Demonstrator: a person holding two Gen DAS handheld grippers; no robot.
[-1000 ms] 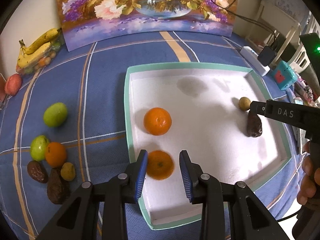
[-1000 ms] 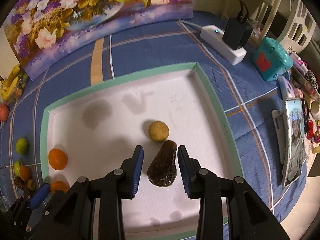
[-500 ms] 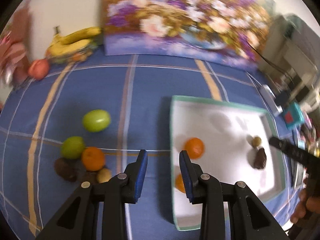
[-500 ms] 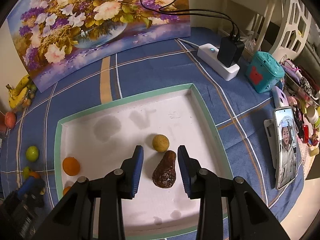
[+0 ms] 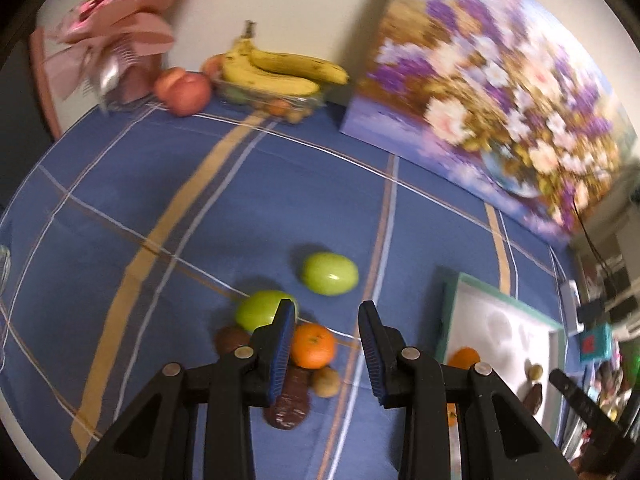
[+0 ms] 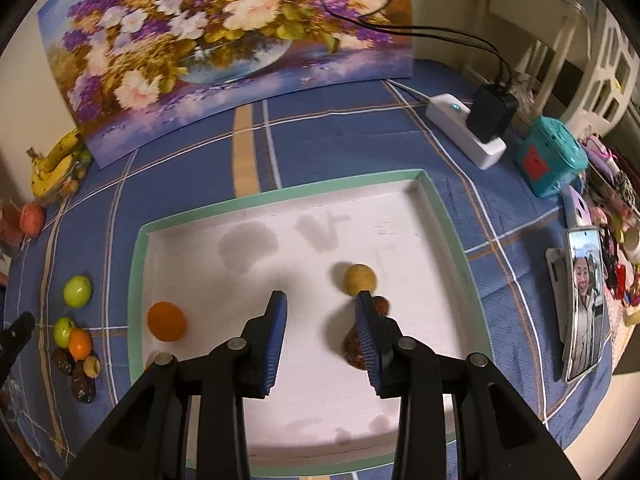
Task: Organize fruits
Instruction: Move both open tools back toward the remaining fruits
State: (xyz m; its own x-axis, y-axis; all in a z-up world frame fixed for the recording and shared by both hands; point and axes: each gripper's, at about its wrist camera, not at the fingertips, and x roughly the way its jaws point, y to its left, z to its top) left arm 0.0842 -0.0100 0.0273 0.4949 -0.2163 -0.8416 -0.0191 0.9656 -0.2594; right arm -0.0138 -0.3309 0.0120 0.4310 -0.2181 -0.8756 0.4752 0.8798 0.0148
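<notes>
My left gripper is open and empty, hovering over a cluster of loose fruit on the blue cloth: an orange between its fingers, two green fruits, dark brown fruits and a small yellow one. My right gripper is open and empty above the white tray. The tray holds an orange, a small yellow fruit and a dark brown fruit, partly hidden behind the right finger. The left cluster also shows in the right wrist view.
A flower painting stands at the back. Bananas and a peach lie at the back left by a pink bouquet. A power strip, teal box and phone sit right of the tray.
My left gripper has swung left from the tray to above the loose fruit cluster. My right gripper has lifted and shifted left off the dark brown fruit, which stays in the tray.
</notes>
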